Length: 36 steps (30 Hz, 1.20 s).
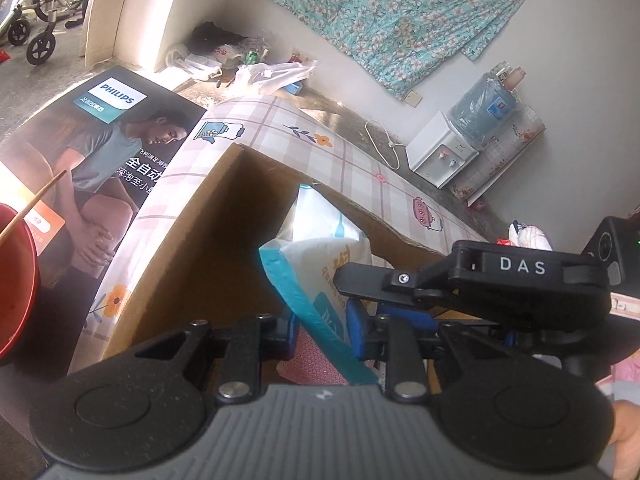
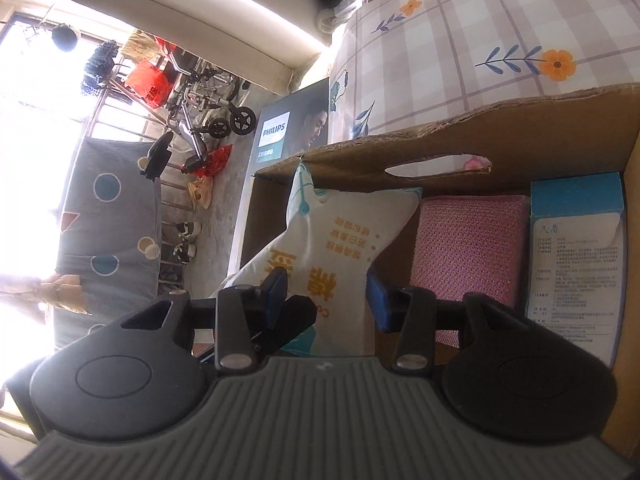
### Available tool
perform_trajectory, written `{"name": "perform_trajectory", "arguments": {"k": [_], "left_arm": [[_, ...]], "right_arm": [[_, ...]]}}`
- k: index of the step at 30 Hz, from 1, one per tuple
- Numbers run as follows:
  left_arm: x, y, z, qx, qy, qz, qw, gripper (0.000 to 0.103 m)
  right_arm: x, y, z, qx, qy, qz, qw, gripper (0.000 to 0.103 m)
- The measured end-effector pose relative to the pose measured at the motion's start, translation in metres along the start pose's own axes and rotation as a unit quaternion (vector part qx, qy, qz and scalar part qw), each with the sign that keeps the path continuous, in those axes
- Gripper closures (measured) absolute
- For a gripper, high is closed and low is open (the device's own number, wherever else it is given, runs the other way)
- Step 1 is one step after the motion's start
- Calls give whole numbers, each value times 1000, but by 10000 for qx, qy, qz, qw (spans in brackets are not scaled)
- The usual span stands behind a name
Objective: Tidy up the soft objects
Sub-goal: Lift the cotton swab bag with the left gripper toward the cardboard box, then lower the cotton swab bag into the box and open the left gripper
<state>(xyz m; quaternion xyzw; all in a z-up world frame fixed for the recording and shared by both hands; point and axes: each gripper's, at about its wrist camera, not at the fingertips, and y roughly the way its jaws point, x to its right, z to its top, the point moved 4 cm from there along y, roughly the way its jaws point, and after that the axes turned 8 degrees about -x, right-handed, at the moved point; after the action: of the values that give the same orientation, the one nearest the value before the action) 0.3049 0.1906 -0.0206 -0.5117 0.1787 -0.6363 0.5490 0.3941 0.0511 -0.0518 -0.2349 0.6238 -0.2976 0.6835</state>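
Observation:
A white and teal soft tissue pack point(image 1: 316, 276) point(image 2: 332, 248) stands tilted inside a brown cardboard box point(image 1: 208, 232) point(image 2: 440, 136). My left gripper point(image 1: 322, 330) has its blue pads on either side of the pack's lower edge, shut on it. My right gripper point(image 2: 326, 294) is also shut on the pack, pads pressing its two sides; its black body shows in the left wrist view point(image 1: 500, 280). A pink mesh cloth point(image 2: 468, 248) point(image 1: 316, 364) lies in the box beside the pack. A blue and white carton point(image 2: 576, 256) stands at the box's right wall.
The box sits on a checked flowered tablecloth point(image 1: 320, 136) point(image 2: 480, 40). A dark Philips box point(image 1: 108, 152) point(image 2: 296, 120) stands beside the table. A red bowl with a chopstick point(image 1: 16, 280) is at left. A water dispenser point(image 1: 456, 148) stands against the wall.

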Motion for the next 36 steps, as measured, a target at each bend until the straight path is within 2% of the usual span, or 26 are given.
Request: {"name": "perform_trajectory", "arguments": {"k": [6, 11, 16, 22, 26, 29, 36], "left_arm": [[-11, 17, -6, -191, 84, 486, 9986, 79], [-7, 3, -14, -274, 367, 724, 9963, 65], [-1, -21, -24, -161, 548, 702, 9959, 61], [0, -44, -31, 94, 667, 745, 9949, 61], [4, -45, -31, 95, 700, 784, 9944, 63], [9, -33, -24, -98, 760, 772, 9941, 63], [3, 15, -12, -666, 476, 1032, 9913, 67]], "right_arm": [[11, 29, 3, -139, -70, -270, 9995, 62], [17, 41, -2, -273, -35, -381, 9989, 63], [17, 38, -6, -242, -44, -383, 9990, 63], [3, 16, -10, -29, -213, -308, 9993, 63], [-4, -7, -11, 145, -285, -180, 9993, 63], [-7, -31, -18, 348, -392, -78, 9986, 63], [1, -88, -52, 723, -610, 45, 9955, 63]]}}
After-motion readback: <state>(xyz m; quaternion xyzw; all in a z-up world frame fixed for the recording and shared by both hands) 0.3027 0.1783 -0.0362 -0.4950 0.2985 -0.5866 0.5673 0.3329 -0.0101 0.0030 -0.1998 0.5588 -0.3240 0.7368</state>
